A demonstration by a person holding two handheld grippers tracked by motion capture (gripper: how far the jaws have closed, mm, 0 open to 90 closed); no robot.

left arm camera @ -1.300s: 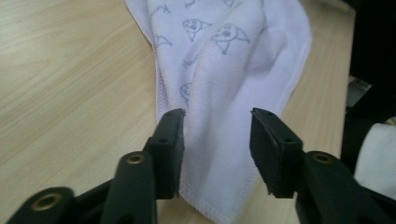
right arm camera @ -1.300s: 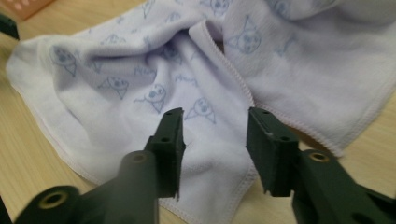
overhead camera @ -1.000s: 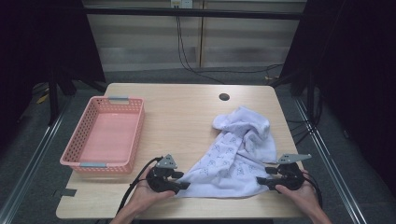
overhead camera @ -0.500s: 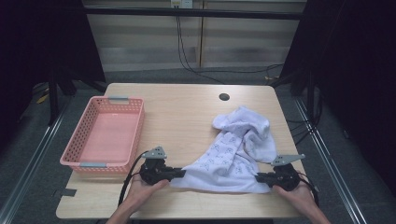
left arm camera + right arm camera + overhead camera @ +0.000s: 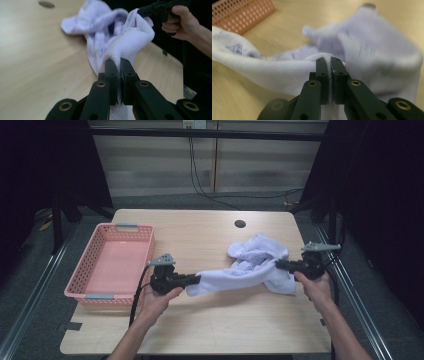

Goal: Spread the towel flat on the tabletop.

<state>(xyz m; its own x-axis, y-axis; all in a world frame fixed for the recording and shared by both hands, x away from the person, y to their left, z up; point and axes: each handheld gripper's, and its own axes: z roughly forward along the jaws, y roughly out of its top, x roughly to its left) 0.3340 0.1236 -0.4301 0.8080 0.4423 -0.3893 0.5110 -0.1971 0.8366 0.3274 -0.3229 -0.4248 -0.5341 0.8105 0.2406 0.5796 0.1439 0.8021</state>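
1. Holding the towel (image 5: 245, 270) by two corners is the step you have in hand: your left gripper (image 5: 196, 280) is clamped on its near-left end, your right gripper (image 5: 280, 265) on an edge at its right side.
2. Both pairs of jaws are pressed together with white cloth squeezed between the pads, as each gripper view makes plain.
3. The towel hangs stretched between the two grippers over the middle of the table (image 5: 210, 320), its bunched bulk sagging toward the right and far side; whether that part rests on the wood you cannot tell.
4. The pink basket (image 5: 85, 285) sits at the left, apart from the cloth.
5. Next, judge that you need to draw your hands apart and up, keeping both pinches firm, so the bunched part shakes out flat.
6. Watch for an edge slipping from either clamp.
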